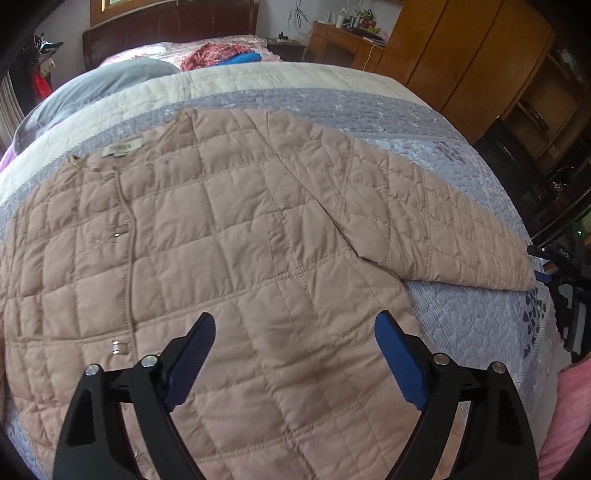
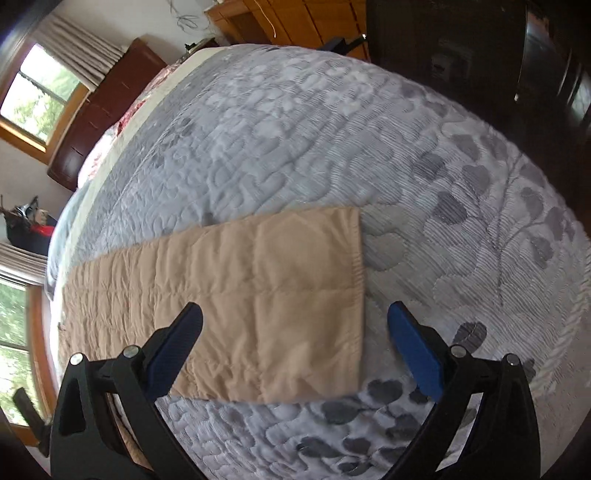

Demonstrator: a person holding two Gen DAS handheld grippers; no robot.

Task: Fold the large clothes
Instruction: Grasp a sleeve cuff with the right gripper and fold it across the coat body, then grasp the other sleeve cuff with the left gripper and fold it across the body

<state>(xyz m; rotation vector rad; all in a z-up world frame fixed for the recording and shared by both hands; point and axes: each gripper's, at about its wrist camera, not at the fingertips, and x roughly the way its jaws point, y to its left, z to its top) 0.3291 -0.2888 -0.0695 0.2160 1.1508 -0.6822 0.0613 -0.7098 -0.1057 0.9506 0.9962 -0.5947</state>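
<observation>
Beige quilted jacket [image 1: 229, 236] lies spread flat, front side up, on the bed's lavender-grey leaf-pattern bedspread [image 1: 476, 325]. Neck label [image 1: 123, 149] visible near the collar at upper left, 2 metal snaps [image 1: 119, 347] down the front placket. 1 sleeve [image 1: 436, 221] stretched out to the right, cuff end near the bed edge, lying flat on the bedspread.

Left tongs [image 1: 295, 336] hang above the jacket's lower body, angled down, blue pads [image 1: 397, 363] wide apart, nothing between them, no contact with fabric visible.

Right wrist view: right tongs [image 2: 295, 332] above the sleeve cuff [image 2: 295, 306], pads apart, not clamped on anything. Left finger over the sleeve fabric, right finger over bare bedspread [image 2: 443, 184] just past the cuff hem. Cuff flat, hem stitching visible along its right edge.

Background: dark wood headboard [image 1: 173, 26], grey pillow [image 1: 107, 85], red plaid and blue clothes [image 1: 221, 57] heaped at the head of the bed, wooden wardrobe [image 1: 461, 62] at right, windows with curtains [image 2: 40, 96] in right wrist view.
</observation>
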